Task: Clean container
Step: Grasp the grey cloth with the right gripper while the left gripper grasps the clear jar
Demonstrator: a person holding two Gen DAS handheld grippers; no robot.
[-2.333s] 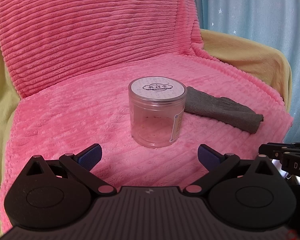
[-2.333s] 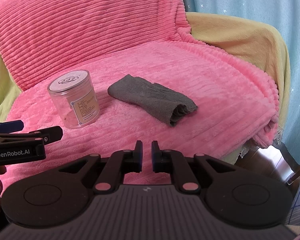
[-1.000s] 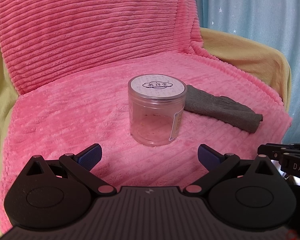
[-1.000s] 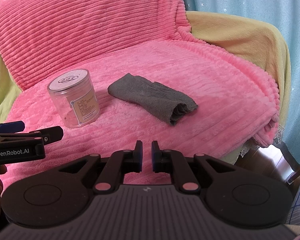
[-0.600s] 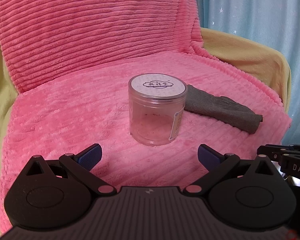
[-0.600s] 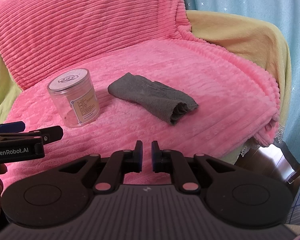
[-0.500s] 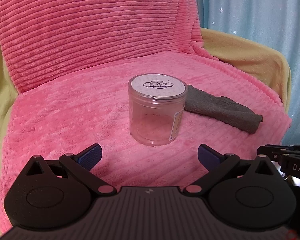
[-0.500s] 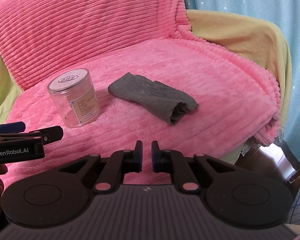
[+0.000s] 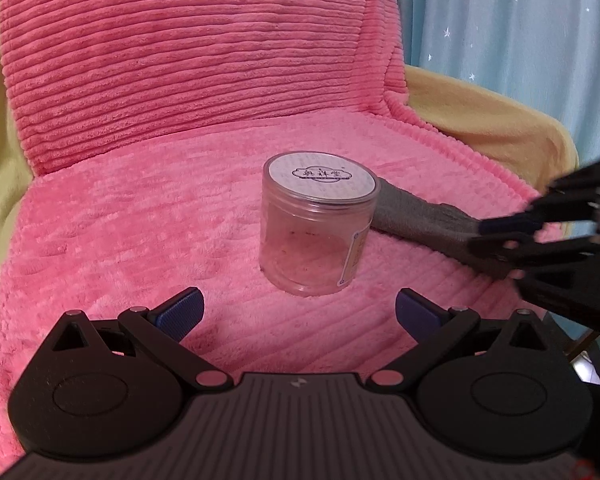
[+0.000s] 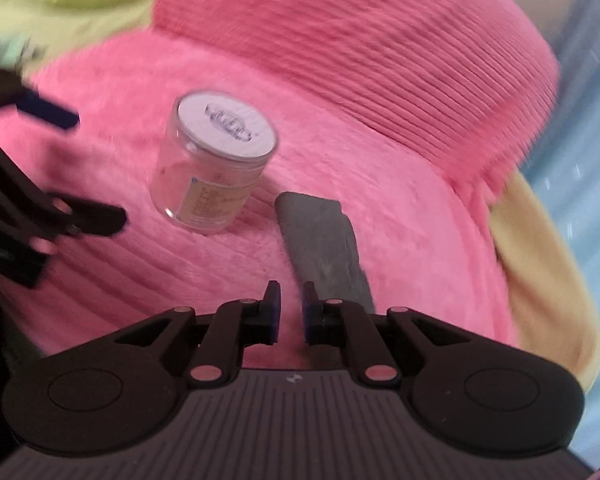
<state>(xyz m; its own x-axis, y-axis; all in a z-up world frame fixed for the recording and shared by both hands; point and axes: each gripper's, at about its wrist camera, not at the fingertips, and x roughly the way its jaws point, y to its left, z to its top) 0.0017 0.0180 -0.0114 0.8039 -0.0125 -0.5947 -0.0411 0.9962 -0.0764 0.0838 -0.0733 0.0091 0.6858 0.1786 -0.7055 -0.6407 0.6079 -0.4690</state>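
Note:
A clear plastic jar (image 9: 318,224) with a white labelled lid stands upright on the pink blanket; it also shows in the right wrist view (image 10: 216,164). A folded grey cloth (image 9: 428,224) lies just right of the jar and shows in the right wrist view (image 10: 324,240). My left gripper (image 9: 298,308) is open and empty, a short way in front of the jar. My right gripper (image 10: 288,312) is nearly shut with a narrow gap and empty, just above the near end of the cloth; it shows at the right edge of the left wrist view (image 9: 500,234).
The pink ribbed blanket (image 9: 140,220) covers a chair seat and backrest. A yellow cover (image 9: 500,128) lies over the right armrest. A blue curtain (image 9: 520,20) hangs behind. The seat's front edge drops off at the right.
My right gripper has swung fast forward and left over the seat, tilted, and now sits at the near end of the cloth. The left gripper, jar and cloth have not moved.

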